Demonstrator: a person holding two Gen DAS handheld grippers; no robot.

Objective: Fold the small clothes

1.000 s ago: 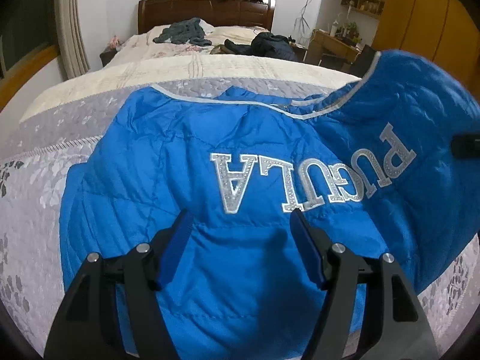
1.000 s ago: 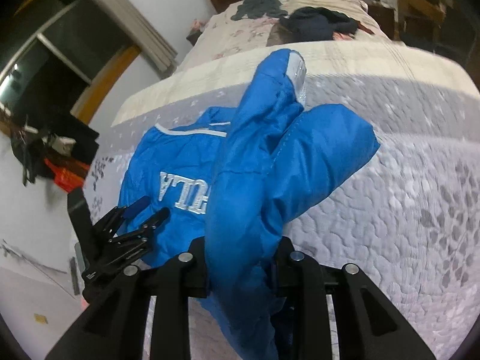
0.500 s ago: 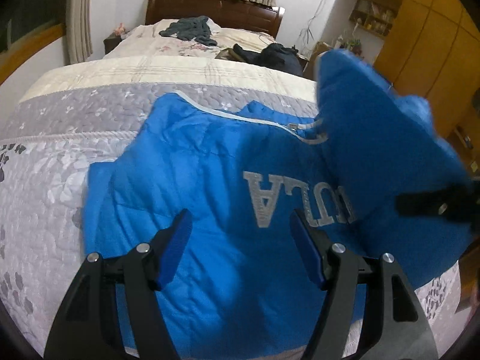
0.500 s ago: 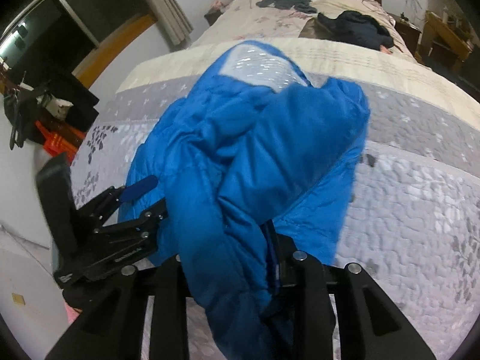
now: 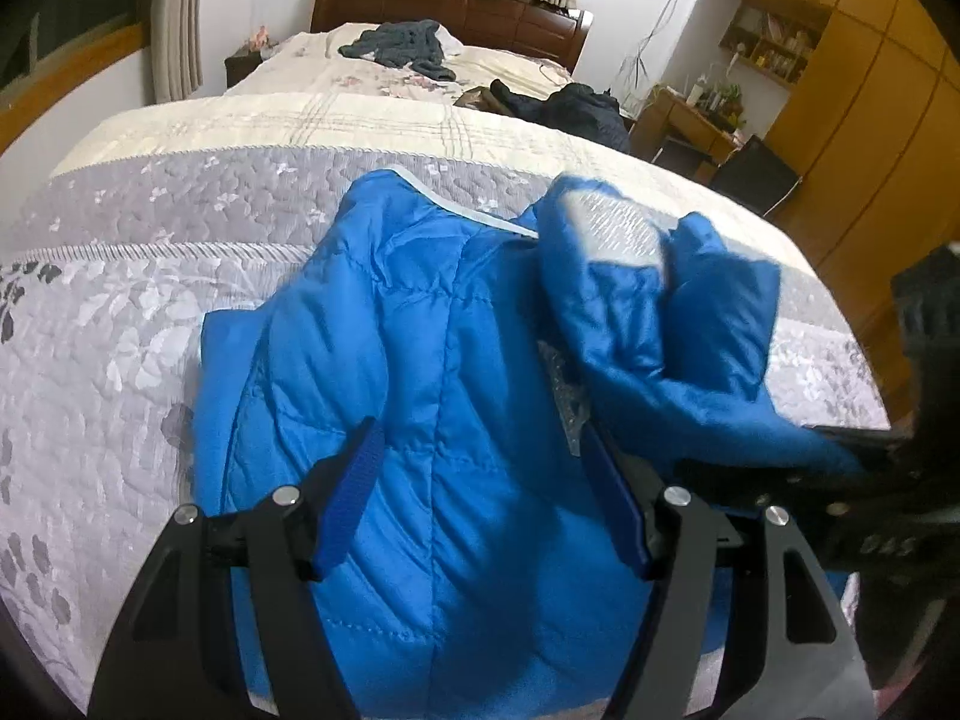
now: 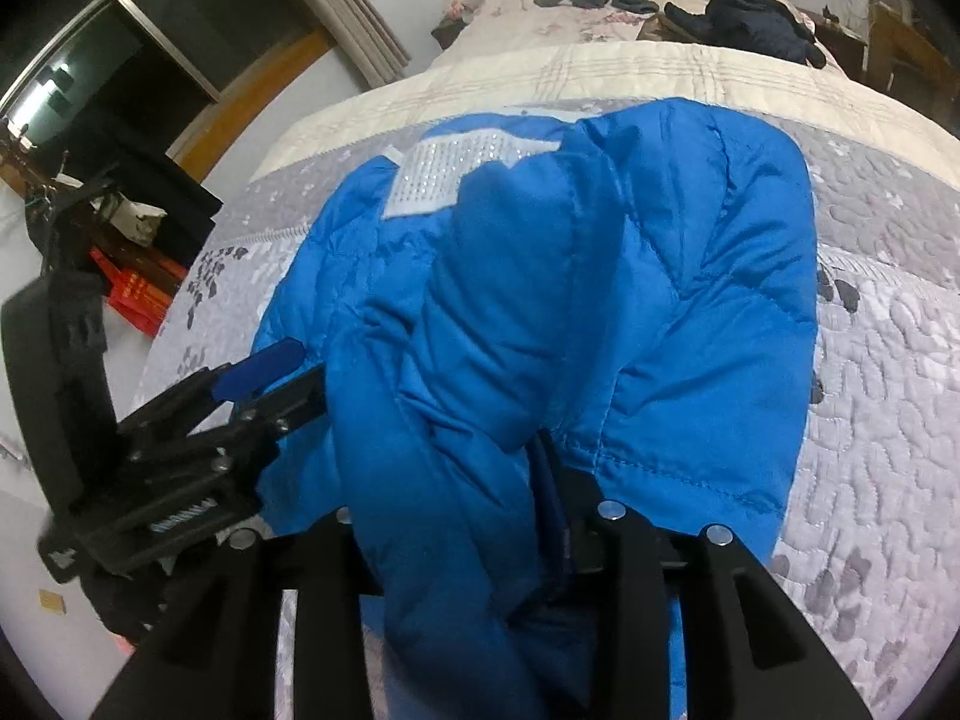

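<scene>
Two grippers work over one blue quilted jacket (image 5: 420, 372) spread on the grey floral bedspread (image 5: 108, 324) near the foot of the bed. The left gripper (image 5: 480, 480) hovers low over the jacket's flat half with its fingers (image 5: 354, 480) spread wide, nothing between them; blue cloth fills the gap below without being pinched. The right gripper (image 6: 456, 516) has its fingers drawn in tight on a thick bunch of the same jacket (image 6: 540, 312), and that bunch rises out of the clamp and drapes forward over the rest of the garment. From the left wrist view this lifted part shows as a rounded fold (image 5: 660, 312) lying across the jacket's right side (its edges are blurred), with a pale sparkly patch (image 5: 618, 228) facing up on it. The same patch (image 6: 456, 174) appears near the far end of the fold in the right wrist view. A thin white trim (image 5: 474, 210) runs along the jacket's far edge. The left gripper (image 6: 264, 378) also shows from the right wrist camera, just beside the folded cloth on its left. Farther up the bed lie a dark grey garment (image 5: 402, 48) and a black garment (image 5: 576, 108), well apart from the jacket.
</scene>
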